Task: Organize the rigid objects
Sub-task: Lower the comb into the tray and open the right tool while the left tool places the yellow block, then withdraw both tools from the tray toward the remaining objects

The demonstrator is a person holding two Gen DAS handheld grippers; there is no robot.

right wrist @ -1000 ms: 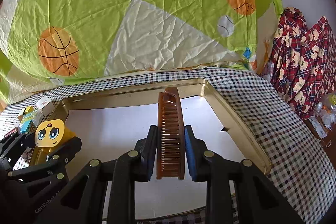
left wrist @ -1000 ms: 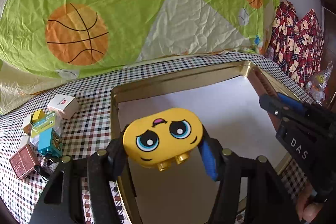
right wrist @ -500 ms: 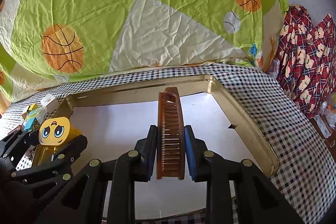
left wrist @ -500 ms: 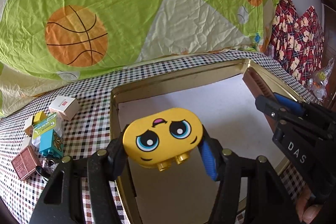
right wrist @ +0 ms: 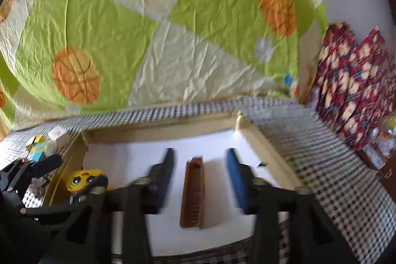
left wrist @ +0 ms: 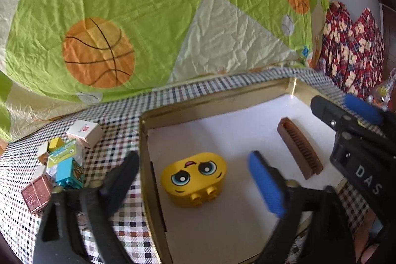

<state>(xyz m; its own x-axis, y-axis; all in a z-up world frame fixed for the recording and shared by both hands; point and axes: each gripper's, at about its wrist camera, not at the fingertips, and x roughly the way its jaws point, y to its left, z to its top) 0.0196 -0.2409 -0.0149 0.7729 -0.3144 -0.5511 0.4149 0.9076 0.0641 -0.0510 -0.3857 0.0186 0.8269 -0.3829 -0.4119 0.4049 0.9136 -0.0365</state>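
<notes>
A quilt (left wrist: 153, 24) in lime green and cream, printed with orange basketballs, fills the background above a surface covered in a small-checked cloth (left wrist: 118, 125). To the right hangs red fabric with a pale floral print (left wrist: 351, 53).

On the checked cloth sits a shallow gold-rimmed tray (left wrist: 144, 147) with a white floor. Two items lie inside it. A yellow toy block with a cartoon face (left wrist: 194, 176) rests on the tray floor near the left wall, face up, two studs toward the camera. A brown comb (right wrist: 193, 192) lies flat on the white floor further right, well apart from the block.

The left gripper (left wrist: 195, 180) has its jaws spreading wide, one black finger over the cloth outside the tray and the blue-padded one over the tray floor; the block sits between them, untouched by either. The right gripper (right wrist: 199, 180) also has its jaws moving apart and blurred, with the comb lying between them, clear of both pads.

Left of the tray, on the cloth, sits a cluster of small objects: a white box (left wrist: 85, 134), a teal block (left wrist: 69, 173), a yellow piece (left wrist: 55, 142) and a brown block (left wrist: 37, 193).
</notes>
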